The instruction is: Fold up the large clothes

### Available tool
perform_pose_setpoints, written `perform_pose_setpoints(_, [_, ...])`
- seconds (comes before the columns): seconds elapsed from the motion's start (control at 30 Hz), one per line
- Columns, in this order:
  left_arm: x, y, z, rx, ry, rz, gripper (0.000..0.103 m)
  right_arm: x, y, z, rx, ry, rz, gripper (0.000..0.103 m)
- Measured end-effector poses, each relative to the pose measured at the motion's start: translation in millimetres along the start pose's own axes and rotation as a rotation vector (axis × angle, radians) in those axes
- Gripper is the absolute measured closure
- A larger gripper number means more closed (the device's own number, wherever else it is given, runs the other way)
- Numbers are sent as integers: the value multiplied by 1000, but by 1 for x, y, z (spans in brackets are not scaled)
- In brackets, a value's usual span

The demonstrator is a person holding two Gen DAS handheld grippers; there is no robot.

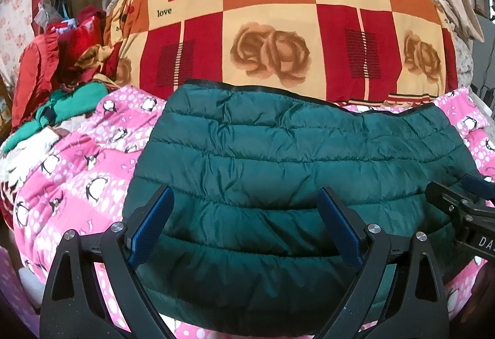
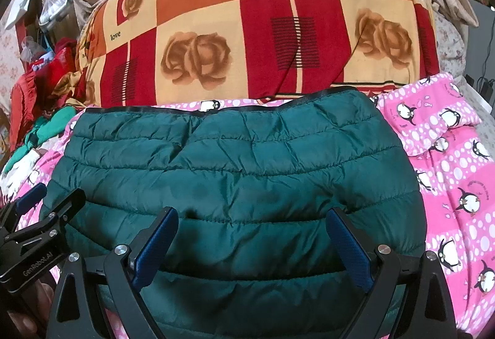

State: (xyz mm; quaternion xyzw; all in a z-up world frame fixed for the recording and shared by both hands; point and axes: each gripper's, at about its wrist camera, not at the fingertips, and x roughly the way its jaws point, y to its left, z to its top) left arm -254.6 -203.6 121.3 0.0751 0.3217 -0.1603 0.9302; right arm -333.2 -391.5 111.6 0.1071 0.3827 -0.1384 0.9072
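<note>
**A:** While both tools hang over the near edge, log this: green quilted jacket [image 1: 287, 162] lies flat on the pink penguin blanket [image 1: 77, 172] on the bed, already doubled into a compact rectangle, black-trimmed hem at the far side toward the rose-patterned quilt [image 1: 278, 39].

**B:** Step in hand?

**A:** My read is between folds. Nothing is pinched. Left gripper [image 1: 244, 224] has its blue pads spread wide, jacket fabric visible between them, not clamped. Right gripper [image 2: 252, 243] the same: pads well apart, hovering above the near quilted band.

**B:** Pose?

**A:** Both point forward and slightly down across the jacket, side by side. Each shows at the edge of the other's view, so they sit close together near the front fold.

**B:** Next move?

**A:** Judging only from the layout, either a last fold or a smoothing pass. A fold would need both to drop onto the near edge, close on the puffy layers together, and carry them toward the hem. Slippery shell, springy fill: a shallow bite may let go.

**B:** Clutter?

**A:** Red and green clothes [image 1: 62, 82] piled at far left, apart from the jacket.
</note>
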Motion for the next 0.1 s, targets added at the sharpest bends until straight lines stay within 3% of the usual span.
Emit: perform_pose_setpoints(0.1, [2, 6, 3, -14, 15, -14, 9, 2, -4, 3, 2, 2, -1, 8])
